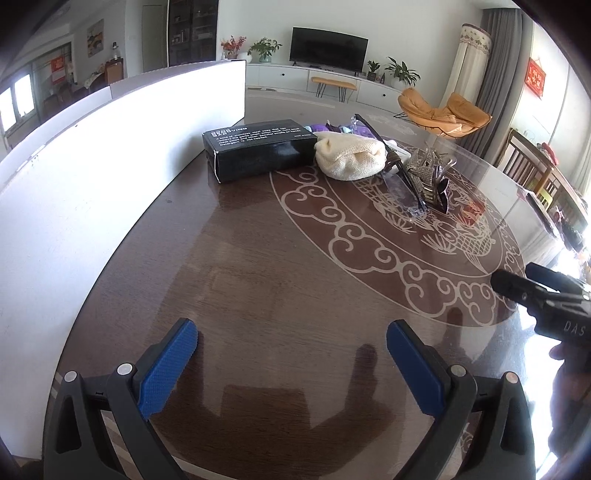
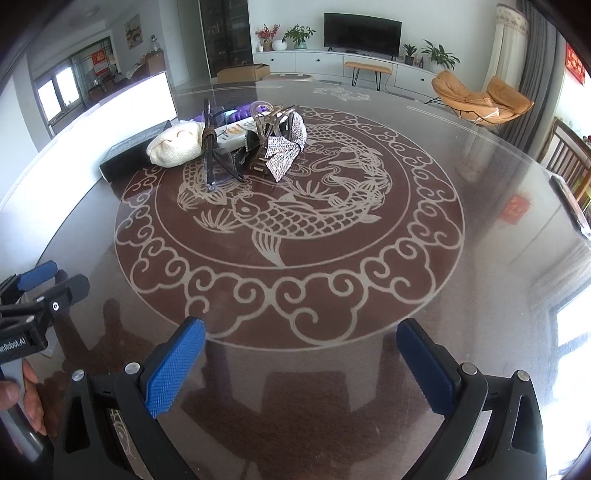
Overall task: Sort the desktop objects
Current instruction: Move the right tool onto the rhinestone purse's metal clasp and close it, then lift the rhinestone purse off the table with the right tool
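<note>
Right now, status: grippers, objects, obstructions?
Left gripper open, empty; right gripper open, empty. Black rectangular box, cream knitted pouch, rhinestone hair claw clustered far side, untouched. Path clear.

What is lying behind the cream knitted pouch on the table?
Behind the cream pouch purple items show, partly hidden by it, so their kind is unclear. The black box lies beside the pouch.

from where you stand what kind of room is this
Most likely a home living and dining room. A flat-screen TV sits on a long white cabinet, an orange lounge chair stands by the curtains, and the grippers hover over a round glass-topped dining table.
</note>
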{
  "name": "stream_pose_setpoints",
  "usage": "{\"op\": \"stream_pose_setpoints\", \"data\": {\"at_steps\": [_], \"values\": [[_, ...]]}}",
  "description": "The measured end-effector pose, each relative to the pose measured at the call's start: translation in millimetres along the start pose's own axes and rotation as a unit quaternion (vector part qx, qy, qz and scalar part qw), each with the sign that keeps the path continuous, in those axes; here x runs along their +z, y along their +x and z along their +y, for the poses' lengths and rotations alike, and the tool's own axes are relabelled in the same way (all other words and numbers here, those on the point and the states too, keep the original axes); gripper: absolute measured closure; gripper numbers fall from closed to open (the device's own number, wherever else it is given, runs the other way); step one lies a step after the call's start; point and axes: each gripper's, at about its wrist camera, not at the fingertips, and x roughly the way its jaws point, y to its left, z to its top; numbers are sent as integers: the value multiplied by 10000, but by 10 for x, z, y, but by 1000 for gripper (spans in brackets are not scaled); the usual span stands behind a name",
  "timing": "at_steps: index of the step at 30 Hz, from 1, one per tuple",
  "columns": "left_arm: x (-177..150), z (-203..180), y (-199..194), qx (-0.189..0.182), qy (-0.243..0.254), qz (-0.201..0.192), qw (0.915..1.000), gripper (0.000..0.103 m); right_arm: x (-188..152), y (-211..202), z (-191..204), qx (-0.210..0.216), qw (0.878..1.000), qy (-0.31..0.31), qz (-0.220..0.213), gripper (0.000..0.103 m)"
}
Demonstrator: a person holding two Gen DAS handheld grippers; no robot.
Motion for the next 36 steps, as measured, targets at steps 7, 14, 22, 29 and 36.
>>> {"op": "stream_pose_setpoints", "data": {"at_steps": [7, 14, 22, 29, 36], "values": [[9, -9, 8, 26, 20, 12, 10000, 0, 1022, 382, 60, 292, 9974, 609, -245, 0], [10, -11, 12, -8, 8, 17, 10000, 0, 1471, 965, 119, 45, 9962, 851, 207, 11], [10, -26, 20, 37, 39, 40, 10000, 0, 1182, 780, 11, 260, 9973, 679, -61, 50], [6, -28, 20, 53, 52, 47, 10000, 0, 418, 214, 45, 557, 9982, -28, 220, 50], [6, -34, 25, 69, 68, 57, 9999, 0, -76, -179, -355, -155, 9997, 206, -11, 49]]}}
